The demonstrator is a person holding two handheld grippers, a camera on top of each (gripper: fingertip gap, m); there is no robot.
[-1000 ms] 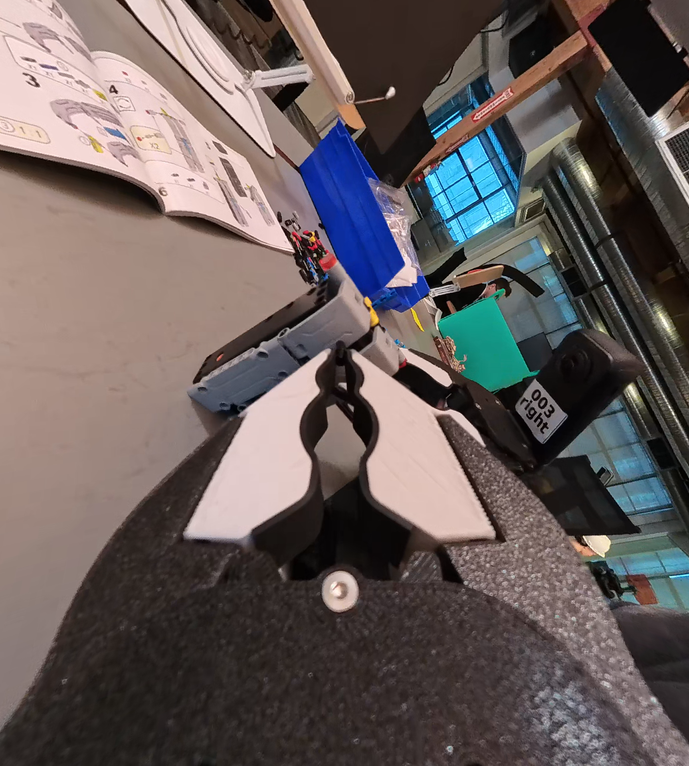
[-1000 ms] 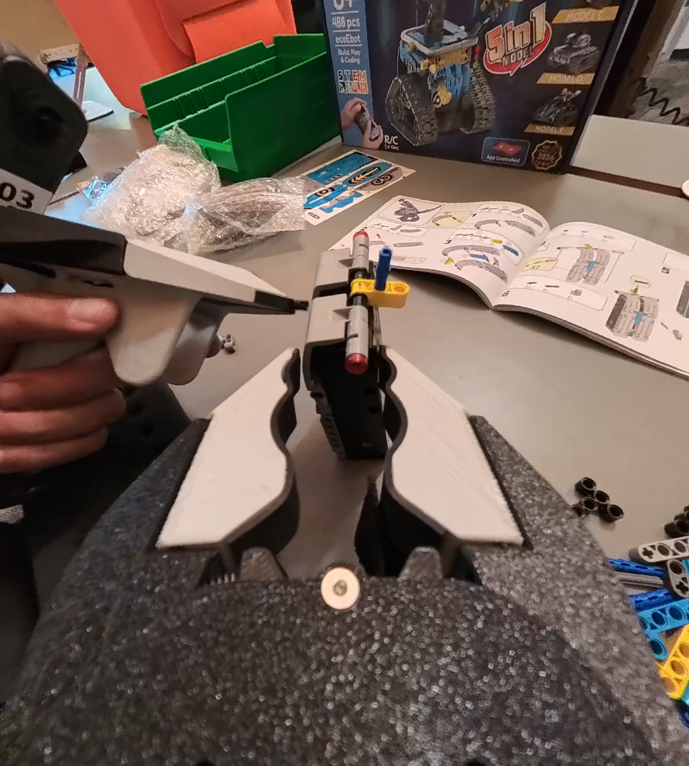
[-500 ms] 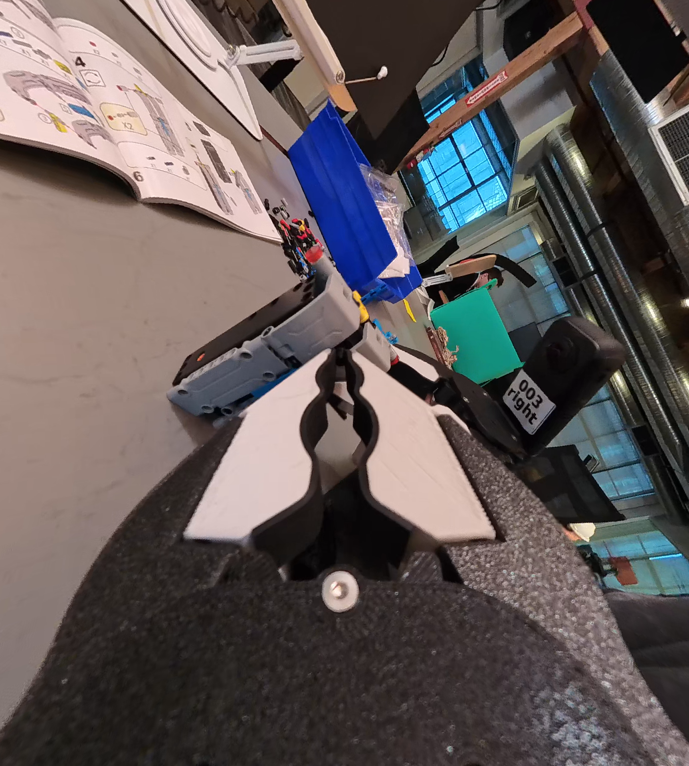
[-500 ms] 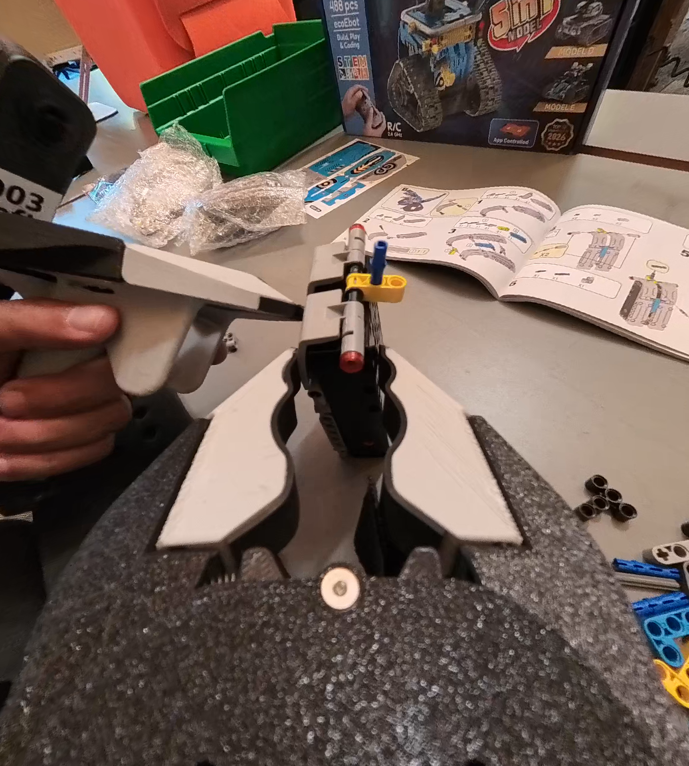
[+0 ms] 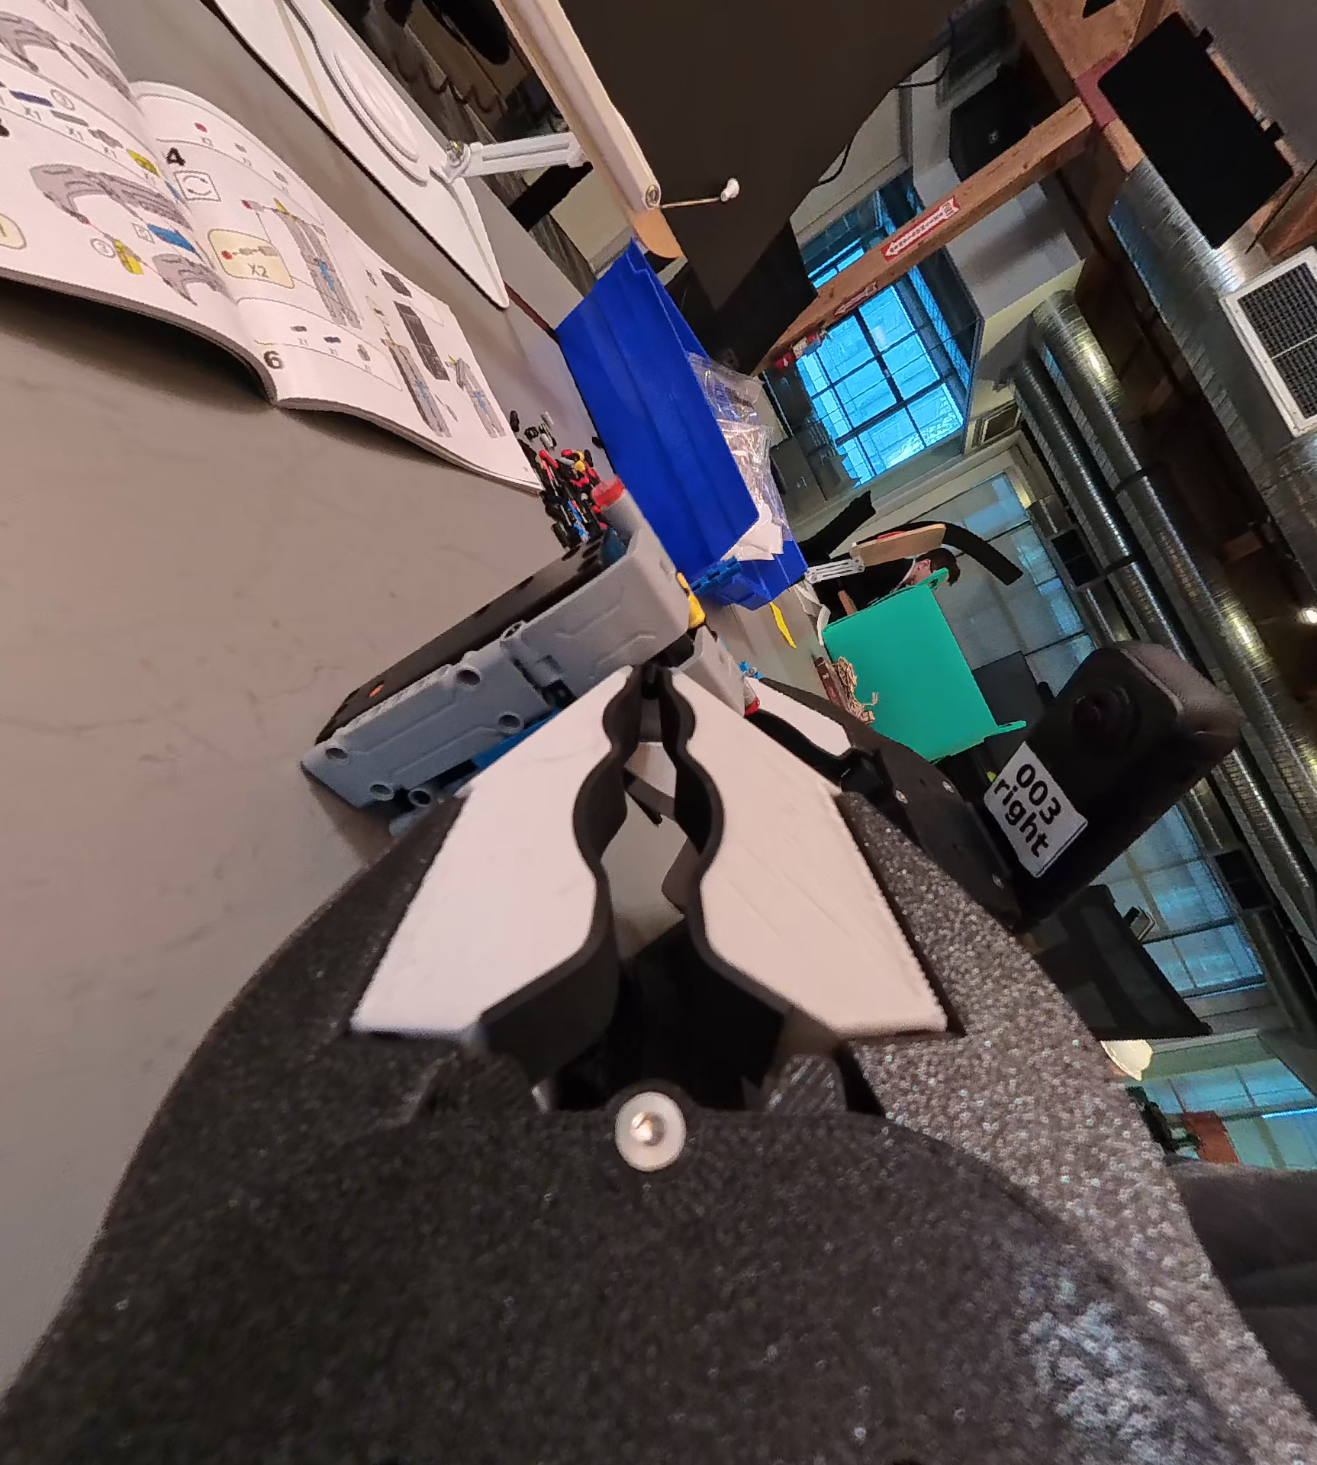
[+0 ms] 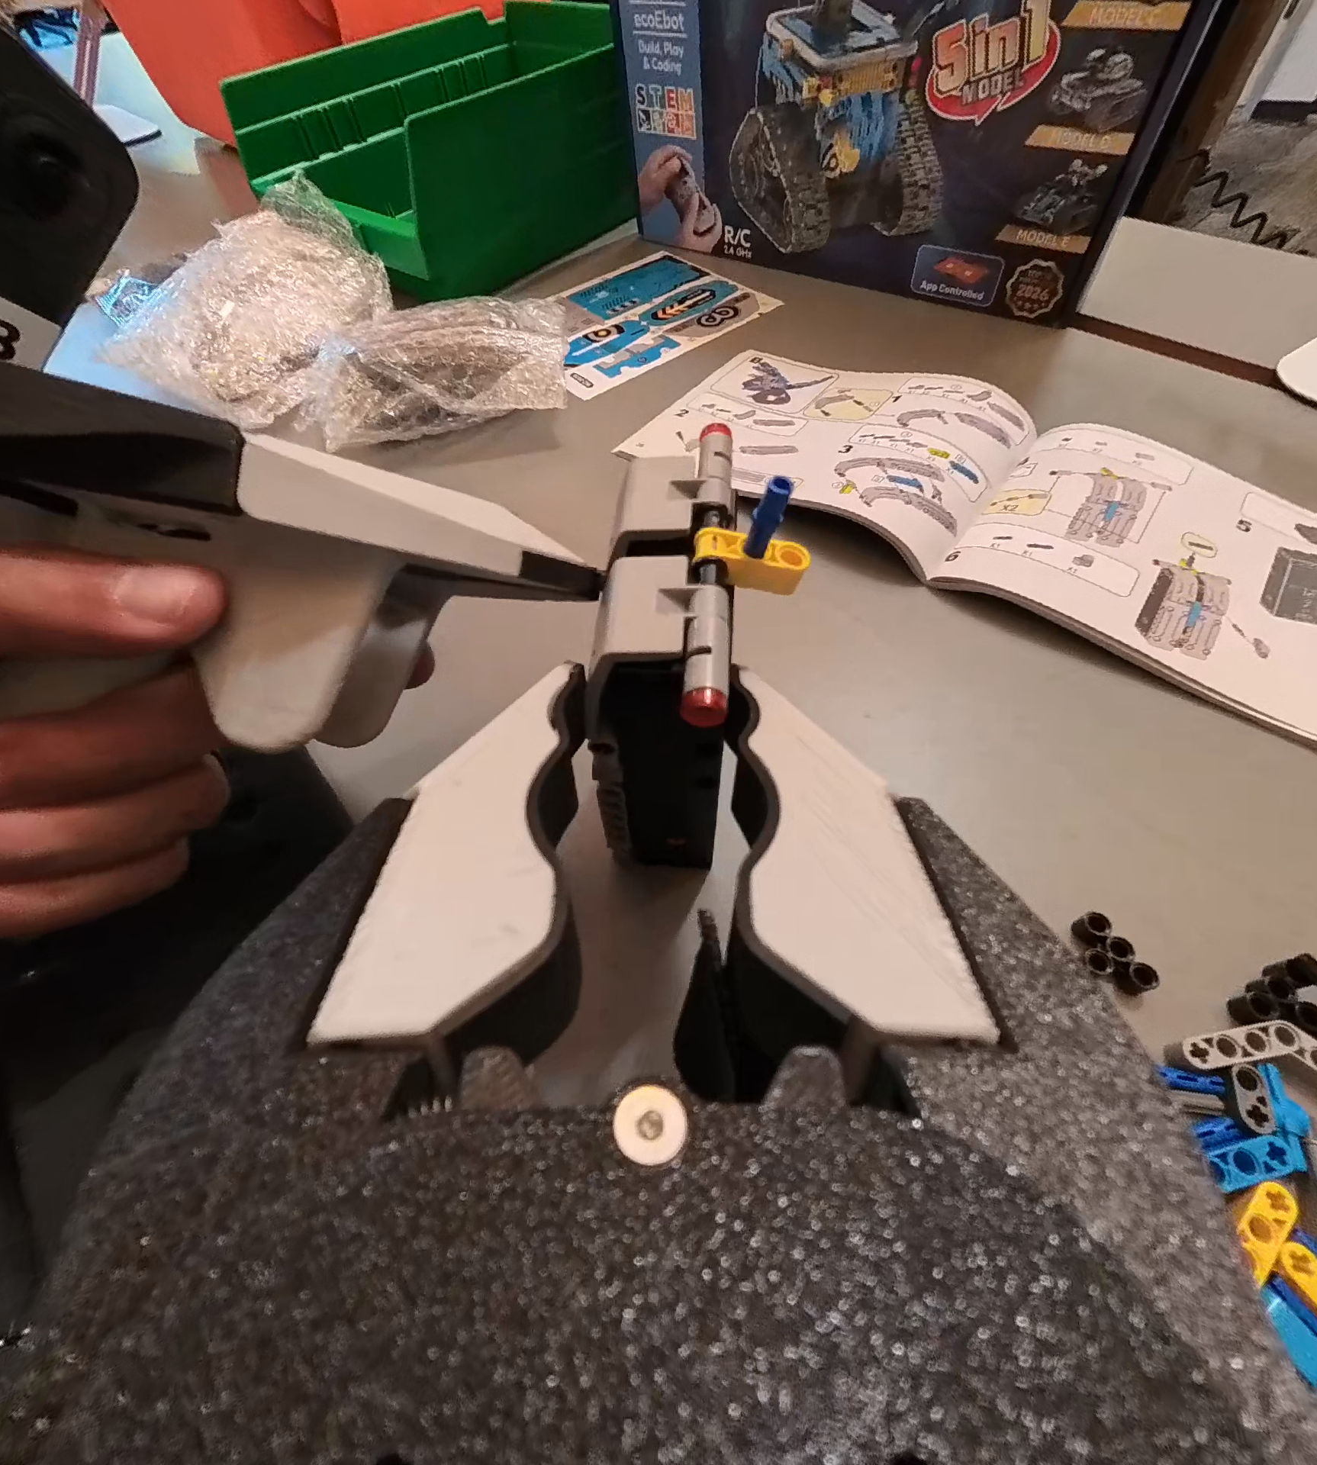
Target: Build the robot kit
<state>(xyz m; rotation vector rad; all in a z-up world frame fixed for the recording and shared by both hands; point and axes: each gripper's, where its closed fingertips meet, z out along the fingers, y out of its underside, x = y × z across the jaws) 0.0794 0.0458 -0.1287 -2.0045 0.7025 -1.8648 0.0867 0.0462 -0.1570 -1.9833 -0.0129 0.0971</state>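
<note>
beside the open booklet [image 6: 1075,539], right gripper [image 6: 655,713] clamps the grey-black block [image 6: 659,634].

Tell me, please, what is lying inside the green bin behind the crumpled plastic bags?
Only the green bin and its ribbed inner walls and one divider show in the right wrist view. Its floor is hidden by the front wall, so any contents cannot be seen. The plastic bags lie in front of it.

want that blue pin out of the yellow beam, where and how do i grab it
Grip the blue pin by its free upper shaft, from above and the right. It sticks up from the yellow beam; the left gripper and grey block crowd the left.
</note>
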